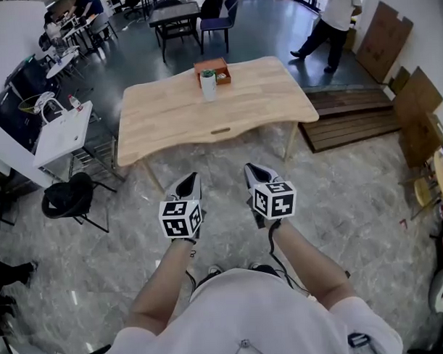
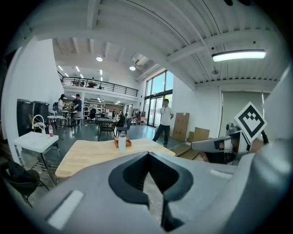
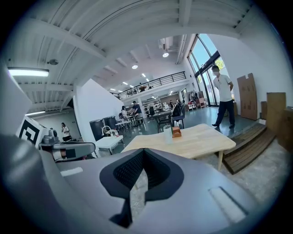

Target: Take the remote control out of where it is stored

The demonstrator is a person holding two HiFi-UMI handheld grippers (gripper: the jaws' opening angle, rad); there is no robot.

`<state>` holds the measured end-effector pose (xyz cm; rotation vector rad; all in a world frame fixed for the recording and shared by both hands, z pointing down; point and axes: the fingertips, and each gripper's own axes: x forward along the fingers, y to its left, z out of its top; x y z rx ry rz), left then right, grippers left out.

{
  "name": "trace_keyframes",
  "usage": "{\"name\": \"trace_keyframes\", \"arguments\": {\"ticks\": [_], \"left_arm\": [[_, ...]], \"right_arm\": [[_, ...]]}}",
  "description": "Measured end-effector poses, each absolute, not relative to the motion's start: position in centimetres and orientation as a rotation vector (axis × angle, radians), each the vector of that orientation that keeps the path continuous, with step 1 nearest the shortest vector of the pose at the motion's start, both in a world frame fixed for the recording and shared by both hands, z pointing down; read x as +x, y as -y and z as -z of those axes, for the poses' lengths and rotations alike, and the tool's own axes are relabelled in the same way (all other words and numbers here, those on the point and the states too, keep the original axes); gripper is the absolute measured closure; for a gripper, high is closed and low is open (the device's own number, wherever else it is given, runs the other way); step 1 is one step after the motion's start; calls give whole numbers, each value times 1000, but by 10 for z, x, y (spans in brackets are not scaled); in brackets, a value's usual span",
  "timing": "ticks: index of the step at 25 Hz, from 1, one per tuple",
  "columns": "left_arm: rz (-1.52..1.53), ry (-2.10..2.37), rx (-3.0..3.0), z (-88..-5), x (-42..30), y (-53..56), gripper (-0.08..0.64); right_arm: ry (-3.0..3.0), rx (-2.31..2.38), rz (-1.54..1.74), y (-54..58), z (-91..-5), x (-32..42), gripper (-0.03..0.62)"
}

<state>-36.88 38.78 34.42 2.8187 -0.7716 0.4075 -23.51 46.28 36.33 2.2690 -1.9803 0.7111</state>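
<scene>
No remote control can be made out in any view. On a light wooden table [image 1: 168,113] ahead stand a small orange-brown box [image 1: 216,66] and a white cup [image 1: 208,84] in front of it. Both are far from me, across bare stone floor. My left gripper [image 1: 190,181] and right gripper [image 1: 251,171] are held side by side at waist height, pointing toward the table. In the left gripper view the left gripper [image 2: 147,156] has its tips together with nothing between them. The right gripper [image 3: 143,151] looks the same in its own view. The cup [image 3: 167,133] and box [image 3: 176,132] show small there.
A person [image 1: 333,20] walks at the back right near leaning cardboard [image 1: 382,30]. A low wooden platform [image 1: 354,117] lies right of the table. A white side table [image 1: 62,133] and a black chair [image 1: 70,198] stand to the left. Dark tables and chairs [image 1: 176,18] fill the back.
</scene>
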Motion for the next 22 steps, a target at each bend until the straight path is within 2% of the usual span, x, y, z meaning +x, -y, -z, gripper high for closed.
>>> {"name": "trace_keyframes", "arguments": {"ticks": [10, 22], "left_arm": [[-409, 767, 2803, -347, -360, -398, 560], [-428, 806, 2753, -366, -342, -421, 560]], "right_arm": [[1976, 2266, -715, -475, -365, -226, 565], [1988, 2237, -761, -498, -383, -181, 565]]}}
